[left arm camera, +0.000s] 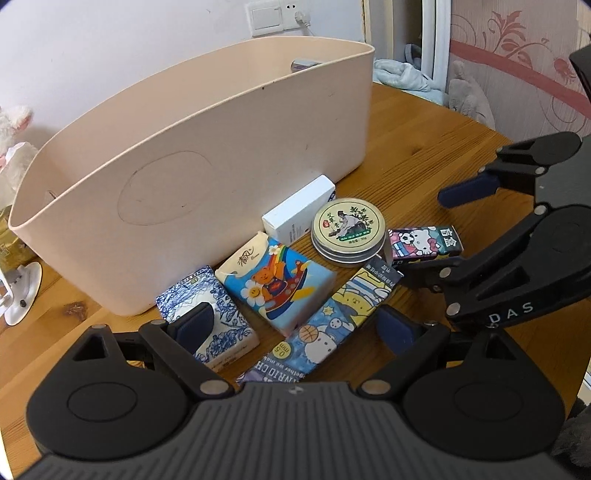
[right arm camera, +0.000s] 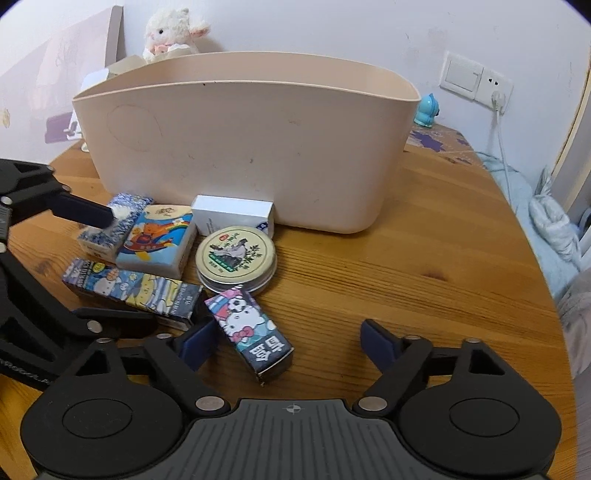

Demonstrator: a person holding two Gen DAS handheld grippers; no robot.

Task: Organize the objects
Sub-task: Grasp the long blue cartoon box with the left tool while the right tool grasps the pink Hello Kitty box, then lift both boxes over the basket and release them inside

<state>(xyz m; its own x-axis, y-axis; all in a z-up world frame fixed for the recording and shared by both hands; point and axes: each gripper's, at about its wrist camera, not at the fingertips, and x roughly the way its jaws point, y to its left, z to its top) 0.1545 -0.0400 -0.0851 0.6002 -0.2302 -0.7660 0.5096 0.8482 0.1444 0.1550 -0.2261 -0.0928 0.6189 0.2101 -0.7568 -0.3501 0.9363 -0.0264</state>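
A beige plastic bin [left arm camera: 177, 177] [right arm camera: 258, 147] stands on the round wooden table [left arm camera: 424, 155]. In front of it lie a blue-patterned tissue pack [left arm camera: 218, 317] [right arm camera: 122, 218], a rainbow bear tissue pack [left arm camera: 277, 284] [right arm camera: 159, 240], a white box [left arm camera: 299, 210] [right arm camera: 232, 214], a round tin [left arm camera: 347, 229] [right arm camera: 236, 254], a long cartoon box [left arm camera: 332, 325] [right arm camera: 136, 288] and a Hello Kitty box [left arm camera: 424, 240] [right arm camera: 251, 332]. My left gripper [left arm camera: 295, 328] is open, its fingers astride the tissue packs and the long box. My right gripper [right arm camera: 288, 343] is open around the Hello Kitty box.
A plush lamb [right arm camera: 173, 29] sits behind the bin. A blue figurine [right arm camera: 426, 110] stands at the bin's right end. A wall socket with a white cable [right arm camera: 495, 99] is at the right. Bedding [right arm camera: 554, 229] lies beyond the table edge.
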